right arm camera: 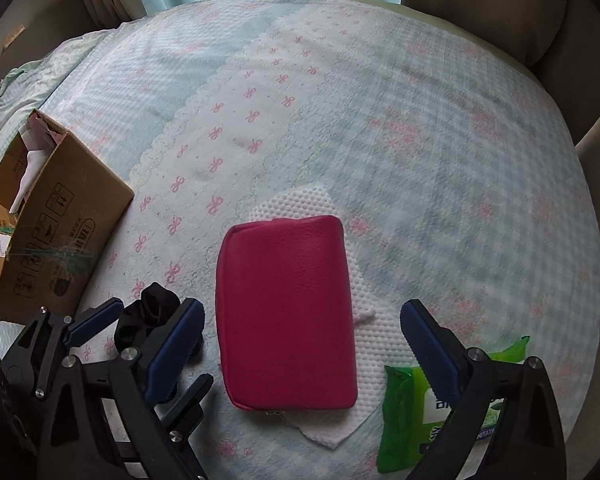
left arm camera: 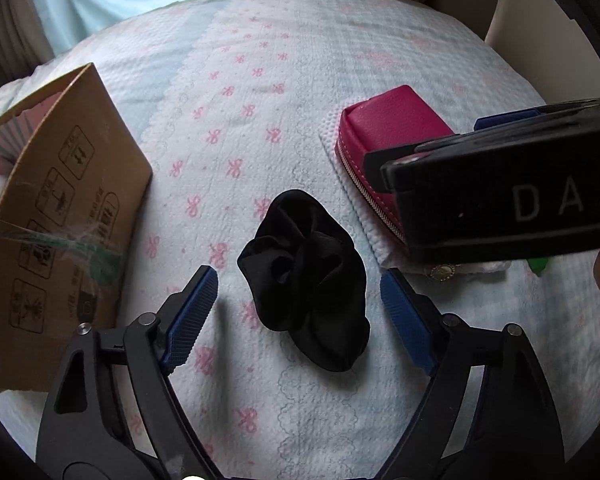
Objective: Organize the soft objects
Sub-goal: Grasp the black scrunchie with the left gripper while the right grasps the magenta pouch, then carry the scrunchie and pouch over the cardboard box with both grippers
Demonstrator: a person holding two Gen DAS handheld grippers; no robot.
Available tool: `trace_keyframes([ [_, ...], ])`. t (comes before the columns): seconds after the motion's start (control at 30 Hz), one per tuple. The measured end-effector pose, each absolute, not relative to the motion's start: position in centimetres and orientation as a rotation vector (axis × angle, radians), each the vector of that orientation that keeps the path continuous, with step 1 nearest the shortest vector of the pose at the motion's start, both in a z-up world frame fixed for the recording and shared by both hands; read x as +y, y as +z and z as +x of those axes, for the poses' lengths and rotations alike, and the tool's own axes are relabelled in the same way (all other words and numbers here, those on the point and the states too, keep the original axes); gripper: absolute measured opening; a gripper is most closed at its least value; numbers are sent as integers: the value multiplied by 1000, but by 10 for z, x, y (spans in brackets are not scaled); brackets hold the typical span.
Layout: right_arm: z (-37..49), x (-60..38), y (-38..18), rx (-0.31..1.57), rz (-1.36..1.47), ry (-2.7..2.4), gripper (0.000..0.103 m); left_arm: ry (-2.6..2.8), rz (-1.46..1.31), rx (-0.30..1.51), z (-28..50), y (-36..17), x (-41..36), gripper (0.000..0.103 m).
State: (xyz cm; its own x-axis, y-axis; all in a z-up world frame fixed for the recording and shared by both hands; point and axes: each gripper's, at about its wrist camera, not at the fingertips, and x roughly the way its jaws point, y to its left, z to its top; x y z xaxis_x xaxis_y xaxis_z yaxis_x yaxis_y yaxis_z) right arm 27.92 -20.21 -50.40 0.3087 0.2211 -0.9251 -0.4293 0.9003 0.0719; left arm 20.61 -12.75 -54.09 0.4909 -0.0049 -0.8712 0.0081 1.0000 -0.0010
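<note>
Left gripper (left arm camera: 298,312) is wide open with the scrunchie (left arm camera: 306,280) right between its fingers. Right gripper (right arm camera: 300,336) gapes over the pouch (right arm camera: 286,312).

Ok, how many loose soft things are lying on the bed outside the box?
4: black scrunchie, pink pouch on a white cloth, green wipes pack. More may be hidden.

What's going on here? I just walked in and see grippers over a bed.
A person is tidying soft items on a quilted bedspread with two handheld grippers. The left gripper is open, its fingers either side of a black scrunchie. The right gripper is open around a pink zip pouch lying on a white cloth. A cardboard box waits at the left.
</note>
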Motion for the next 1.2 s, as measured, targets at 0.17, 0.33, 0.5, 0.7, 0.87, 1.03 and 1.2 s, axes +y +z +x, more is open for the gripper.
trace_keyframes([
  [0.17,280,-195,-515,1197,-212,438,85,-2,-9,1072,212,-548,-125,64],
  [0.33,284,-191,-520,1217,-208,447,73,-18,7,1066,218,-547,-124,48],
  [0.5,283,-190,-521,1211,-212,443,68,-29,11,1094,223,-548,-123,42],
  [0.7,278,-188,-518,1200,-215,444,55,-23,-23,1114,225,-545,-114,28],
  [0.87,276,-189,-514,1193,-208,443,43,-33,-39,1112,225,-543,-109,24],
  [1.03,275,-191,-509,1190,-178,436,38,-39,-46,1104,223,-536,-109,23],
  [1.2,273,-195,-497,1187,-153,404,35,-46,-54,1083,219,-522,-108,23],
])
